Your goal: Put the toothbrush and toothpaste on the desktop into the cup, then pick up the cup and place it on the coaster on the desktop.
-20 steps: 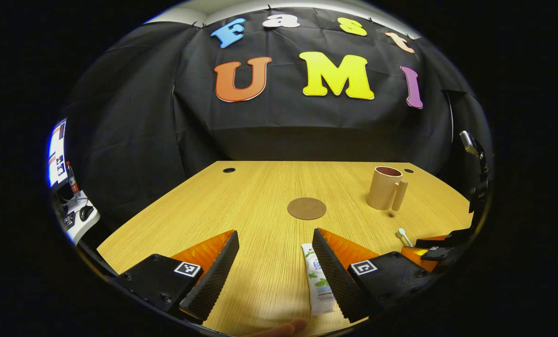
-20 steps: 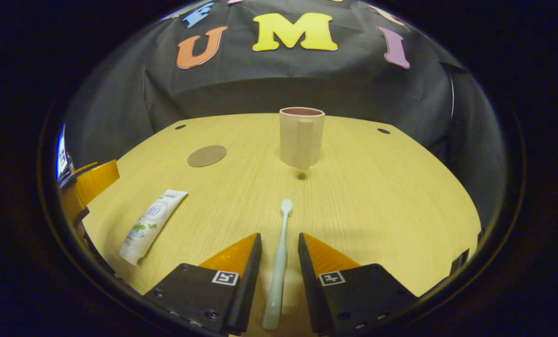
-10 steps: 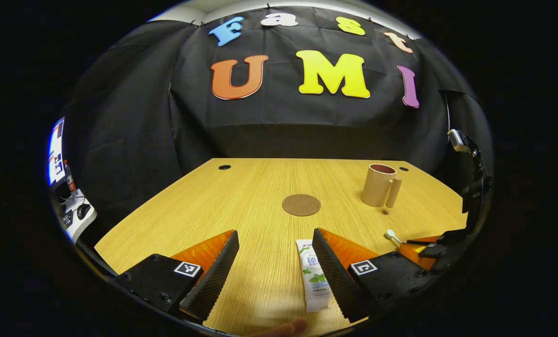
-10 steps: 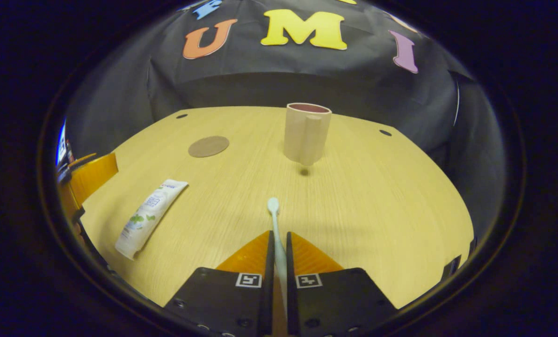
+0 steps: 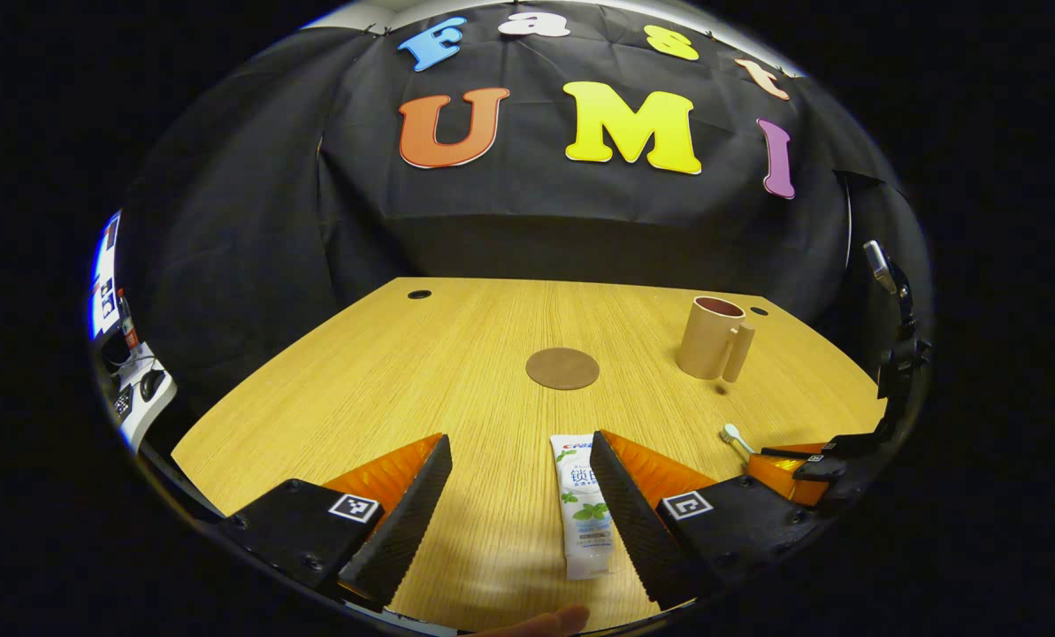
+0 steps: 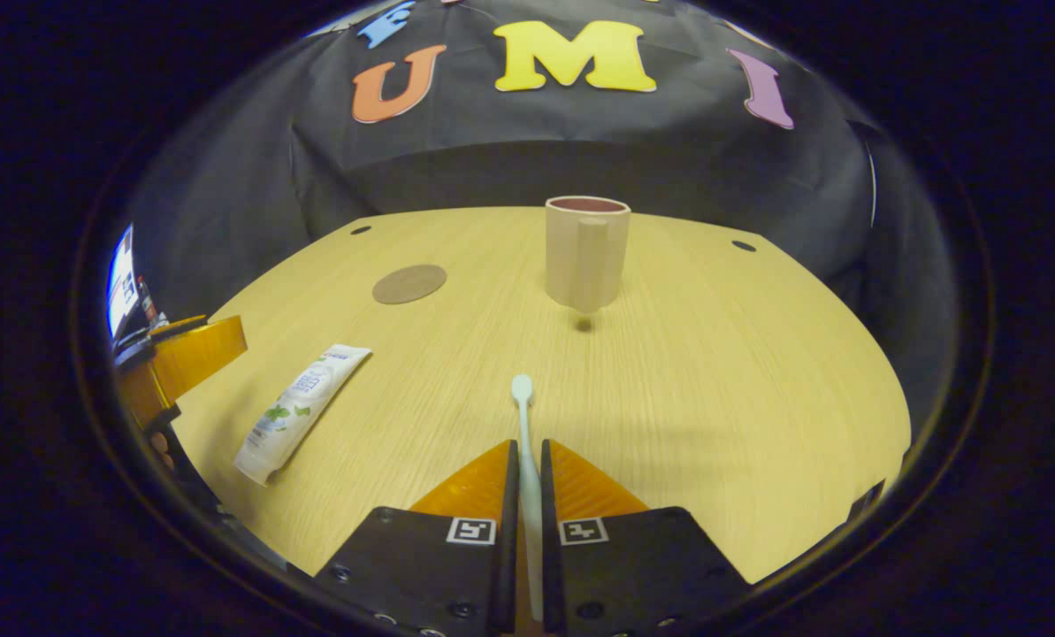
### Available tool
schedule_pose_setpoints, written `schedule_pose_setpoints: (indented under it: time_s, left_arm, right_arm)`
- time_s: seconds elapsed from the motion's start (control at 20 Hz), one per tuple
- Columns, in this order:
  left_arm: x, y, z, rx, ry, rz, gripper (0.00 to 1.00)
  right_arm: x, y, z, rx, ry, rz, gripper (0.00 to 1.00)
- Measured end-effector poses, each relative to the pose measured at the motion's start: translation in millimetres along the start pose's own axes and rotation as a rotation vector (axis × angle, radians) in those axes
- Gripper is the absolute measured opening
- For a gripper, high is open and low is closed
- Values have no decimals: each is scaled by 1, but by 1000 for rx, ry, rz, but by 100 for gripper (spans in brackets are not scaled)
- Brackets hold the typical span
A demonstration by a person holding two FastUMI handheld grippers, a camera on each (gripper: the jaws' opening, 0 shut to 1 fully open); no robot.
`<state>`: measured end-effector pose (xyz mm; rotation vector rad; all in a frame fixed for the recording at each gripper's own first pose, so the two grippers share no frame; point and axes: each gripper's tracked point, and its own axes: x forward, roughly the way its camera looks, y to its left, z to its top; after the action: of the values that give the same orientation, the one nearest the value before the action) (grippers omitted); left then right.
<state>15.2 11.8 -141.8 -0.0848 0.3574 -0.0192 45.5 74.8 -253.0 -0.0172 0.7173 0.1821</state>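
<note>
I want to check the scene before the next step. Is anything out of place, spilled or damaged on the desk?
Nothing stands out. The cup stands upright, apart from the coaster. The toothpaste lies flat and looks intact. The right gripper is shut on the toothbrush; the left gripper is open.

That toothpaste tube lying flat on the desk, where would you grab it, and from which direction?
Probably across the middle of the toothpaste tube, coming down from above. It lies flat on the desktop, lengthwise along the open left gripper, beside its right finger. Its long edges are the narrow span two fingers can close across; the flat crimped end offers less to hold.
</note>
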Motion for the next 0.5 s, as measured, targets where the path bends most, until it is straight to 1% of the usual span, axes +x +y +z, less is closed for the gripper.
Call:
schedule_pose_setpoints:
  time_s: [0.1, 0.15, 0.2, 0.25, 0.3, 0.35, 0.4, 0.5]
  left_arm:
    - [-1, -3, 3, 14, -8, 2, 100]
    - [-2, -5, 3, 13, -8, -5, 100]
    - [-1, -9, 3, 13, -7, -16, 100]
    - [0, -15, 3, 16, -3, -21, 100]
    - [1, -16, 4, 22, -1, -22, 100]
    - [2, -17, 4, 28, -5, -24, 100]
    - [4, -18, 6, 30, -9, -24, 100]
    - [5, -17, 7, 30, -12, -23, 100]
  right_arm:
    - [-1, -2, 3, 29, -4, 28, 10]
    - [1, -1, 3, 56, -4, 46, 13]
    - [1, -2, 3, 84, -4, 54, 23]
    - [2, 0, 3, 86, -4, 64, 25]
    - [1, 0, 3, 75, -4, 67, 35]
    - [-5, 1, 4, 57, -4, 65, 40]
    - [1, -1, 2, 30, 3, 47, 46]
    - [0, -2, -1, -38, 15, 20, 48]
